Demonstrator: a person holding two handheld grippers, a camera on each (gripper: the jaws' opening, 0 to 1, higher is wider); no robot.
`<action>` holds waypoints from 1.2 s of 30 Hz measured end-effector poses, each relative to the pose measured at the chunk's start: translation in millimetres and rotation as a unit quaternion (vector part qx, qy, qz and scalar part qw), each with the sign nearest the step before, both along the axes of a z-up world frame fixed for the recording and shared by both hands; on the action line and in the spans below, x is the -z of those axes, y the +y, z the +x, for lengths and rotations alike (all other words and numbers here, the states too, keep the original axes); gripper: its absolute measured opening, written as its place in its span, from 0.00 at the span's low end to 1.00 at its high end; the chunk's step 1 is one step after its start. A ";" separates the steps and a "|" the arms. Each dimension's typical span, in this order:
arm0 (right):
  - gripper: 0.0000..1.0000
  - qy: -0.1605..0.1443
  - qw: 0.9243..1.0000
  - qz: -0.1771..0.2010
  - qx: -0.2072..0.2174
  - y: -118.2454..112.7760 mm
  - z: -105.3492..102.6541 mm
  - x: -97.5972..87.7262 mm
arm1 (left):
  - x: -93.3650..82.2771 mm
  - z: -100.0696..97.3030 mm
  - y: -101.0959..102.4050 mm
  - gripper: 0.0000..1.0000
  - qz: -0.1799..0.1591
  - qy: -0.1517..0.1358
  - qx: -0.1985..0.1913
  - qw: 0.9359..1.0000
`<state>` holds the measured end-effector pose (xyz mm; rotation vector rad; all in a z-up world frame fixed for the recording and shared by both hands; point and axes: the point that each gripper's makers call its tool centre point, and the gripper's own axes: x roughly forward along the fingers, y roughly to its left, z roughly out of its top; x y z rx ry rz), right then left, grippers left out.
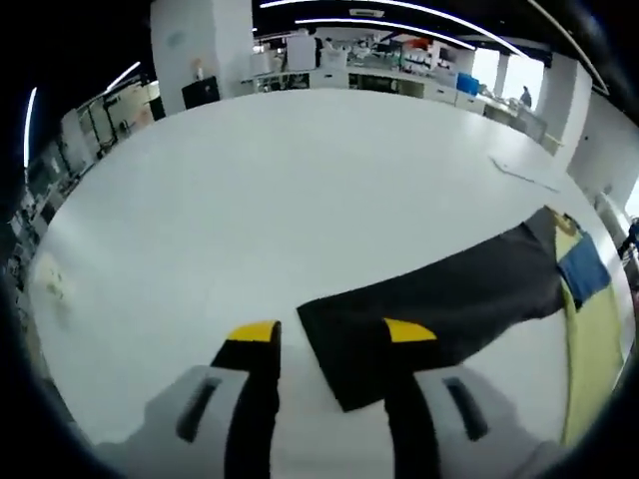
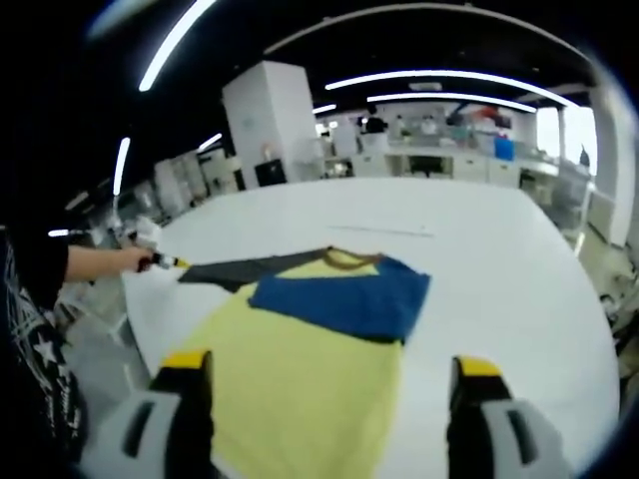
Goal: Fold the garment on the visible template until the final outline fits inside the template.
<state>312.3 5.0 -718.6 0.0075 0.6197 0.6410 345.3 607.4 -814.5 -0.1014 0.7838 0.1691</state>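
A garment lies flat on the white table (image 1: pixel 250 200): yellow body (image 2: pixel 300 379), blue panel (image 2: pixel 344 297) and a dark grey sleeve (image 1: pixel 449 299) stretched out sideways. My left gripper (image 1: pixel 331 332) is open, low over the sleeve's end, with its right fingertip (image 1: pixel 409 329) over the cloth and its left one over bare table. In the right gripper view a hand holds that left gripper (image 2: pixel 160 262) at the sleeve's tip (image 2: pixel 215 271). My right gripper (image 2: pixel 329 367) is open wide above the yellow body, nothing between its fingers.
A thin pale strip (image 1: pixel 524 172) lies on the table beyond the garment. The table's rounded edge (image 1: pixel 60 299) runs close on the left. Desks, shelves and pillars (image 2: pixel 275 120) stand far behind. A person's dark printed sleeve (image 2: pixel 30 329) is at the left.
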 end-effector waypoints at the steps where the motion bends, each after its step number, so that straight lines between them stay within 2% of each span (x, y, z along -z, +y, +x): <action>1: 0.99 0.000 1.000 0.001 -0.001 0.5 -0.8 -0.1 | 0.2 -1.4 -0.6 0.37 -0.004 -0.002 -0.002 1.000; 6: 0.98 0.001 1.000 0.002 -0.004 1.5 -3.0 0.8 | 3.5 -8.0 -3.7 0.36 -0.012 -0.011 -0.005 1.000; 14: 0.99 0.000 1.000 0.006 -0.008 1.5 -4.6 0.9 | 11.3 -18.4 -10.7 0.30 -0.014 -0.006 -0.010 1.000; 18: 0.99 -0.007 1.000 0.003 -0.014 0.1 -5.2 -0.4 | 17.4 -20.9 -15.9 0.29 -0.020 0.003 -0.010 1.000; 25: 0.99 -0.010 1.000 -0.014 -0.018 -4.1 -7.2 0.6 | 27.7 -26.7 -12.9 0.24 -0.024 0.023 -0.021 0.999; 30: 0.99 -0.009 1.000 -0.002 -0.008 -5.3 -8.0 0.6 | 27.4 -28.3 -12.3 0.20 -0.022 0.026 -0.024 0.999; 34: 0.99 -0.009 1.000 -0.003 -0.014 -2.2 -10.9 -0.3 | 28.6 -30.6 -12.6 0.15 -0.004 0.035 -0.012 0.999; 36: 0.99 -0.012 1.000 0.007 -0.019 1.9 -12.1 -4.3 | 29.0 -30.7 -12.4 0.11 -0.012 0.035 -0.024 0.999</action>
